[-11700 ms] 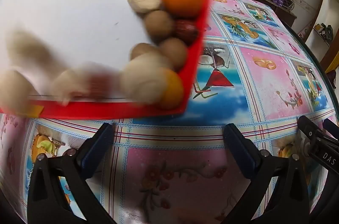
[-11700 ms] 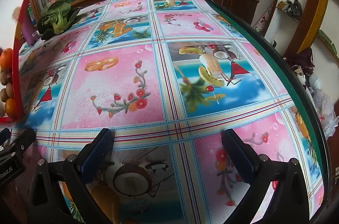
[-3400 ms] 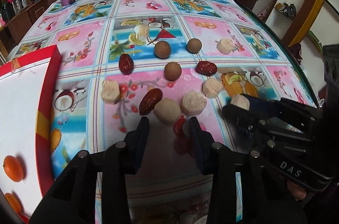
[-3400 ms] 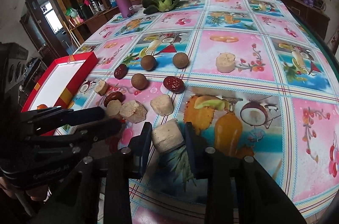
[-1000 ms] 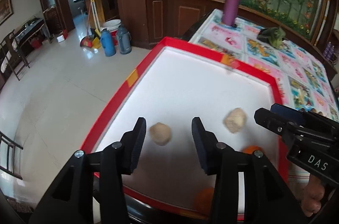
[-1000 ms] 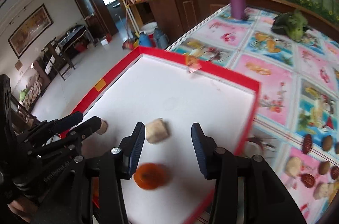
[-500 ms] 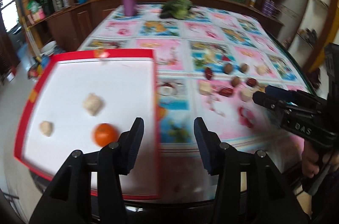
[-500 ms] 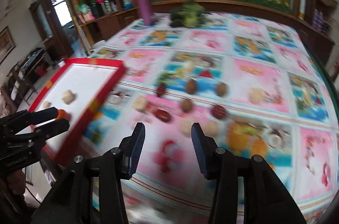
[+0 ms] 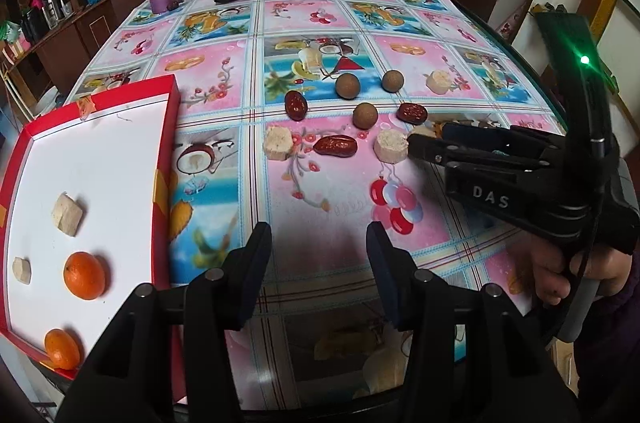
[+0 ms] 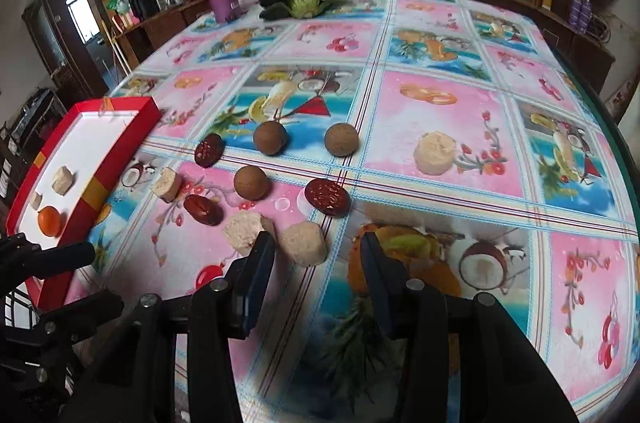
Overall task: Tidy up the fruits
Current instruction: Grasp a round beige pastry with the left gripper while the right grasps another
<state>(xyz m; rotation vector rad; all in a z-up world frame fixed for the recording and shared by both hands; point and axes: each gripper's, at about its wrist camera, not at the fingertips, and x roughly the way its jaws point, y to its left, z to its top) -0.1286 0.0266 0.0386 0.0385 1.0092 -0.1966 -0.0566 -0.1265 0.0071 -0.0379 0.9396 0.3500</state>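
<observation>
tablecloth (image 10: 440,35): pale chunk (image 10: 303,244) just ahead of right hand-held gripper (image 10: 316,279), jaws apart, empty.

A red-rimmed white tray (image 9: 164,159) at the near left holds two oranges (image 9: 84,275) and two pale chunks (image 9: 68,214). Right of it, loose on the tablecloth, lie three brown round fruits (image 10: 270,138), dark red dates (image 10: 327,198) and more pale chunks (image 10: 435,147).

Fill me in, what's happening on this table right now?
A person is sorting fruit into the red tray. It holds two oranges and two pale chunks. Red dates, brown round fruits and more pale chunks remain on the tablecloth. The left gripper and right gripper are open and empty.
</observation>
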